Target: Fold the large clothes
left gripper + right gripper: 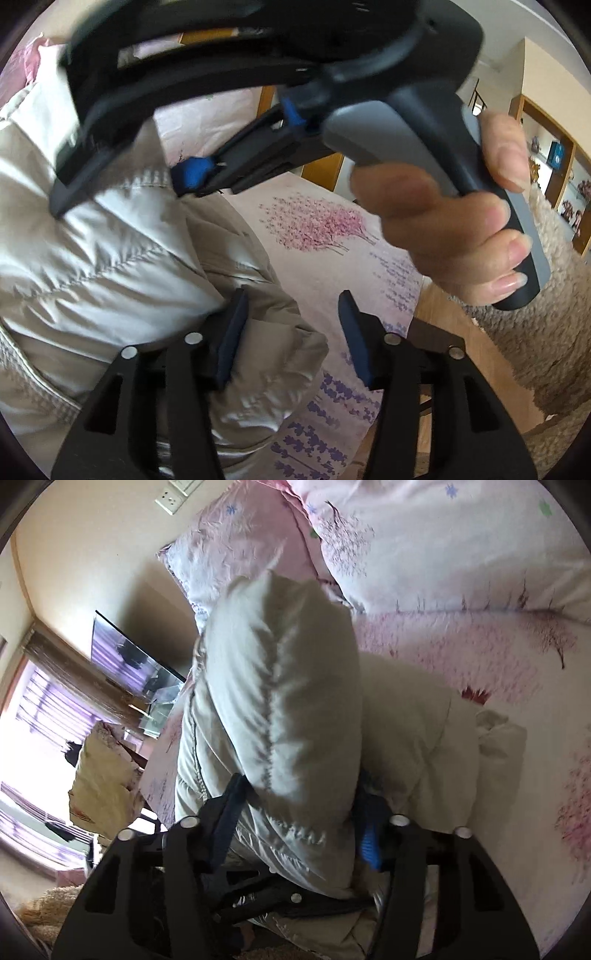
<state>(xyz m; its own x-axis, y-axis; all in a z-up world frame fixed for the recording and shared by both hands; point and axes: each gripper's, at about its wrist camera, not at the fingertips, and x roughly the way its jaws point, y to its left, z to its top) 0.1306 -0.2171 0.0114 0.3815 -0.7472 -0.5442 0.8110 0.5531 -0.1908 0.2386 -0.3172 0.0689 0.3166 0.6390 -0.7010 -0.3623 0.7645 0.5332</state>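
Observation:
A large cream quilted puffer jacket [110, 251] lies on a bed covered by a pink floral sheet [317, 225]. My left gripper [291, 336] is open, its jaws spread over the jacket's right edge with nothing between them. The right gripper [195, 173] shows in the left wrist view, held by a hand [461, 229], its blue tips pressed on a fold of the jacket. In the right wrist view my right gripper [299, 812] is shut on a thick fold of the jacket [284, 701] that bulges up between the jaws.
Pink pillows and a quilt [424, 546] lie at the head of the bed. A fluffy beige rug [535, 332] and wooden floor [458, 332] lie beside the bed. Wooden shelves [554, 166] stand at the right. A glass table [147, 672] and a window [37, 720] show at the left.

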